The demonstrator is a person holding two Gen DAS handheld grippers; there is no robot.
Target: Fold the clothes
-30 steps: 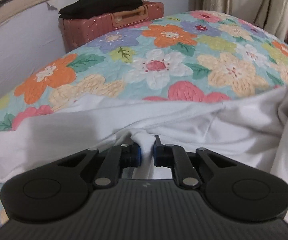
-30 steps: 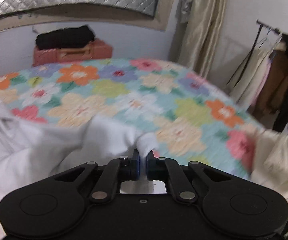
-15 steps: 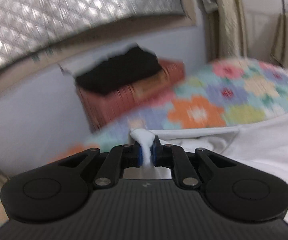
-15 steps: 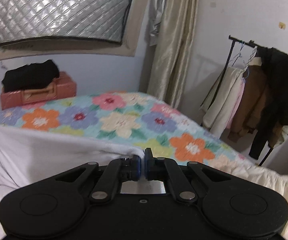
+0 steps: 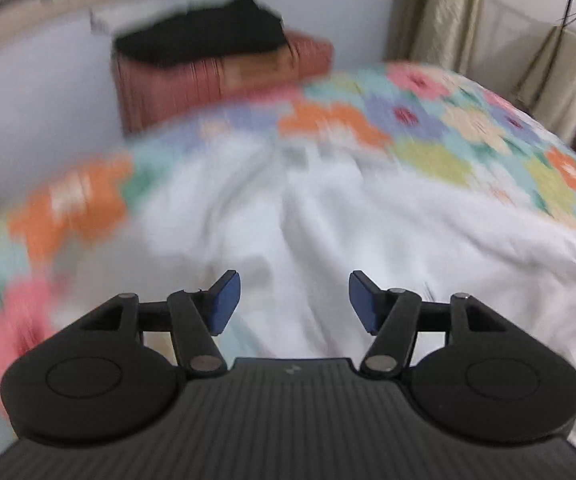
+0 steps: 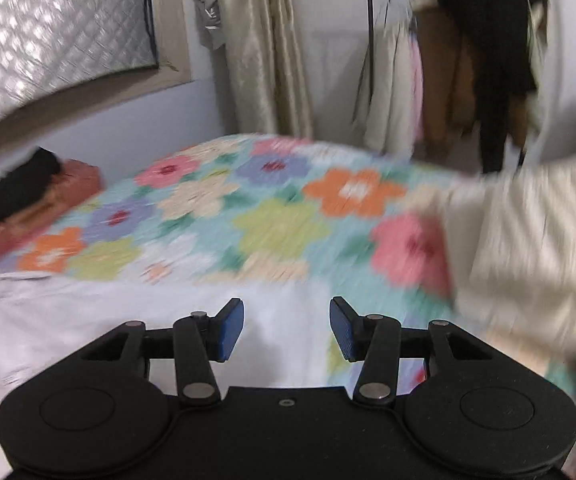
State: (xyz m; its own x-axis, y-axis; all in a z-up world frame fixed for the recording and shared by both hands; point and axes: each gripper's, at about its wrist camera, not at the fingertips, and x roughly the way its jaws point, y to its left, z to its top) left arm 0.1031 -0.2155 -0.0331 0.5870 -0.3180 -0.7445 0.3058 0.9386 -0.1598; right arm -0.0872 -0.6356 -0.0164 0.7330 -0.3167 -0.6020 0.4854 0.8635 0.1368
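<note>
Floral bedspread [image 5: 448,136] under white garment [image 5: 348,220]; left tool [image 5: 294,300], right tool [image 6: 286,330] both spread wide, empty.

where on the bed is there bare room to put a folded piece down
Bare floral quilt lies open beyond the white garment, between the red suitcase at the wall and the cream garment on the right edge. The near side is crowded: white cloth spreads under both open grippers, left and right.
</note>
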